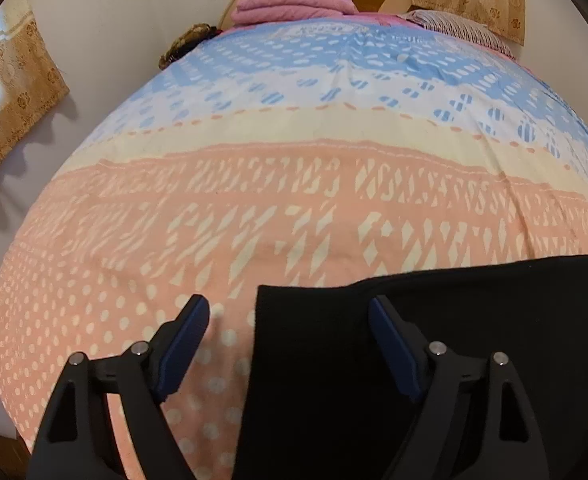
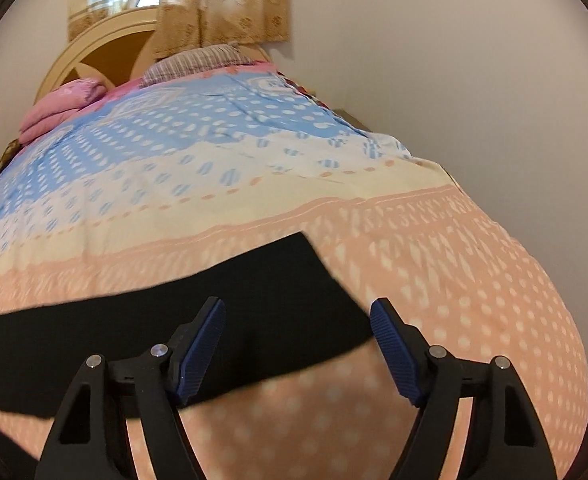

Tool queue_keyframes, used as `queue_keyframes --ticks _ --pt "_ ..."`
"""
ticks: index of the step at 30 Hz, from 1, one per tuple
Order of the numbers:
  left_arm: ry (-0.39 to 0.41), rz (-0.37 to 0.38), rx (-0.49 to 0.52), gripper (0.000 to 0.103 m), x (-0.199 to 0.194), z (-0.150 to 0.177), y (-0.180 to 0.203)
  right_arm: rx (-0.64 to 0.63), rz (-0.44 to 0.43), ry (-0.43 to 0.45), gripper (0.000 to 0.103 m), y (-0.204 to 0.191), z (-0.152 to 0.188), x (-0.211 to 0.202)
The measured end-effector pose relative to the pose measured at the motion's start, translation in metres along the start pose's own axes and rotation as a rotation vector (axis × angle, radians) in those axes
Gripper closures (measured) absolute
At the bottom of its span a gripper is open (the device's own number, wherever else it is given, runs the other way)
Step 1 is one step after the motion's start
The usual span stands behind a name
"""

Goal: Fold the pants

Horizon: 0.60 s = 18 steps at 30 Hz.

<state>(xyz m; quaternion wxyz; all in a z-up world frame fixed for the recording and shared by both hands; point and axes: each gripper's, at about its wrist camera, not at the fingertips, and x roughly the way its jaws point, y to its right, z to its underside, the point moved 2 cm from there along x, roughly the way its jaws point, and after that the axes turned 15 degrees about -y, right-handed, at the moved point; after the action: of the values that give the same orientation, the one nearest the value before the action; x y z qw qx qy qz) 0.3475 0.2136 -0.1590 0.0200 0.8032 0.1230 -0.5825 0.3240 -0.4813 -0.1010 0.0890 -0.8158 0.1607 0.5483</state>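
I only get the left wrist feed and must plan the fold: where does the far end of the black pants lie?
Observer: The right wrist view shows the other end of the black pants, flat on the bedspread.
Operator: Is the right gripper on it?
Observer: The right gripper is open, straddling that end's corner; nothing is pinched.
Operator: What lies beyond that end?
Observer: Only bedspread up to the bed's edge, then a bare wall.
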Motion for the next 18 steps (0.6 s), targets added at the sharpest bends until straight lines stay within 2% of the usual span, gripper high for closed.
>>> queue_keyframes --ticks 5,11,15,18 --pt "-0.023 0.006 0.01 0.022 0.008 -0.001 0.002 -0.025 0.007 -0.032 0.027 0.005 -0.022 0.018" --pt "-0.039 0.059 0.011 0.03 0.013 -0.007 0.004 -0.054 -0.004 -0.11 0.027 0.004 -0.046 0.05" --pt "-0.047 0.097 0.002 0.03 0.019 -0.015 0.003 -0.055 0.009 -0.144 0.027 0.006 -0.058 0.07" --pt "-0.039 0.109 0.01 0.03 0.02 -0.014 0.002 -0.036 -0.023 -0.172 0.027 0.011 -0.062 0.082"
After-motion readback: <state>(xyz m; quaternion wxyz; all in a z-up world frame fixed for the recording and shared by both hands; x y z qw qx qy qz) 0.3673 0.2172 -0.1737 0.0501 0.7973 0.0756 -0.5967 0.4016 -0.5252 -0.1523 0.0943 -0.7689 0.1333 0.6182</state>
